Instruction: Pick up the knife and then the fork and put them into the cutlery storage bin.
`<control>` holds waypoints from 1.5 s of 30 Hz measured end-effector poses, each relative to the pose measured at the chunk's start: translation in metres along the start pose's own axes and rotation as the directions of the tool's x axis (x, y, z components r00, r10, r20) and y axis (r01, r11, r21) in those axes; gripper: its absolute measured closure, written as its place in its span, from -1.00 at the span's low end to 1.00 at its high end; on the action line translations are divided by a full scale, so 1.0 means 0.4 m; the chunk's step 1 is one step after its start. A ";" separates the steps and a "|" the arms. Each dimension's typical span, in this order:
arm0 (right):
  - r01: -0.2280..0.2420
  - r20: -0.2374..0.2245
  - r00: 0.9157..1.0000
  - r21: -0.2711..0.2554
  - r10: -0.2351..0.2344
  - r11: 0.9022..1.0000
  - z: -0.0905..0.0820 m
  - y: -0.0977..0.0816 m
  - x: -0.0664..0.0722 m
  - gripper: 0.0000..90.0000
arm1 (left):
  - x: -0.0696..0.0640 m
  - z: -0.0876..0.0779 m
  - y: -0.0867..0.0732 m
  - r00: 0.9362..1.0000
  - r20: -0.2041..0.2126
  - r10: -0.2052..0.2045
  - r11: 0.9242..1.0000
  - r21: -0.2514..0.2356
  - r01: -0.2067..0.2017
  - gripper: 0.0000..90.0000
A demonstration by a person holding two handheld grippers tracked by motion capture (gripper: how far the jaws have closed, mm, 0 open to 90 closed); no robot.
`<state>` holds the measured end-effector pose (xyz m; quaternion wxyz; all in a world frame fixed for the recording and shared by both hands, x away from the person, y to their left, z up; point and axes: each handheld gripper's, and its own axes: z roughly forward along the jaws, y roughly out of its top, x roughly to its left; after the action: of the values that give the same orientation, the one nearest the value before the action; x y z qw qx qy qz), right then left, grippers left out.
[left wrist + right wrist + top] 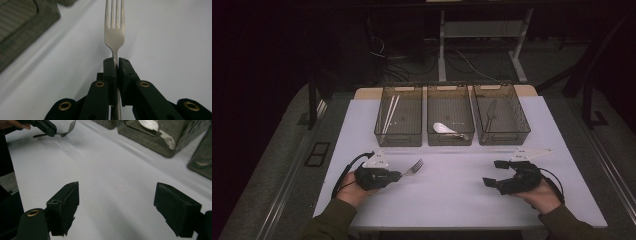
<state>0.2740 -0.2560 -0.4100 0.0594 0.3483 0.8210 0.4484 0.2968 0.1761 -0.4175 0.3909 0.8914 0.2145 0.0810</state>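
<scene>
I can read no brand, label or lettering anywhere: the bins, the cutlery and both tools are bare of writing as far as these views let me tell. My left gripper point(398, 175) is clamped on a fork point(414, 167), its black jaws pressed together on the thin neck just below the head, so the four tines stick out ahead and the handle runs back between the jaws. The fork point(114, 32) is plain polished metal, silver-grey, with a narrow waist and a smooth, unmarked bowl behind the tines. It sits low over the white table point(452, 200), on the near left side, short of the left bin point(398, 116) (whether the tines touch the surface I cannot tell). My right gripper point(493, 172) hangs over the near right of the table with its jaws wide apart and nothing between them. Across the far side stand three smoky see-through bins in a row: the left one holds pale chopsticks point(390, 113), the middle bin point(450, 115) a white spoon point(446, 129), and the right bin point(501, 114) a dark utensil I cannot make out.
</scene>
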 end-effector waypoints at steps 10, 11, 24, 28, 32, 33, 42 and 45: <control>-0.019 -0.063 0.998 -0.084 0.014 0.996 0.085 0.108 0.038 -0.08 | -0.062 0.063 0.115 0.999 -0.040 0.008 0.998 -0.060 -0.011 0.88; -0.023 -0.078 0.997 -0.088 0.016 0.996 0.095 0.118 0.040 -0.06 | -0.067 0.071 0.125 0.999 -0.044 0.012 0.998 -0.061 -0.015 0.88; -0.107 -0.139 0.986 -0.104 0.092 0.989 0.173 0.169 0.029 0.56 | -0.111 0.124 0.191 0.993 -0.084 0.083 0.992 -0.084 -0.090 0.88; -0.126 -0.151 0.983 -0.115 0.108 0.985 0.170 0.170 0.022 0.79 | -0.114 0.130 0.194 0.992 -0.090 0.087 0.992 -0.082 -0.094 0.88; -0.148 -0.171 0.977 -0.131 0.124 0.980 0.165 0.174 0.015 0.90 | -0.111 0.132 0.199 0.993 -0.089 0.076 0.991 -0.101 -0.085 0.88; -0.151 -0.171 0.977 -0.137 0.127 0.979 0.164 0.174 0.013 0.92 | -0.110 0.132 0.201 0.993 -0.086 0.076 0.991 -0.107 -0.085 0.88; -0.136 -0.166 0.980 -0.168 0.108 0.976 0.147 0.182 0.013 0.96 | -0.108 0.133 0.199 0.997 -0.057 0.060 0.987 -0.145 -0.067 0.75; -0.130 -0.151 0.983 -0.178 0.103 0.975 0.138 0.186 0.010 0.96 | -0.106 0.126 0.188 0.998 -0.046 0.041 0.987 -0.156 -0.048 0.53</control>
<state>0.3323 -0.1886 -0.3838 0.0071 0.3562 0.7555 0.5498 0.2984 0.0785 -0.3958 0.4535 0.8605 0.1955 0.1253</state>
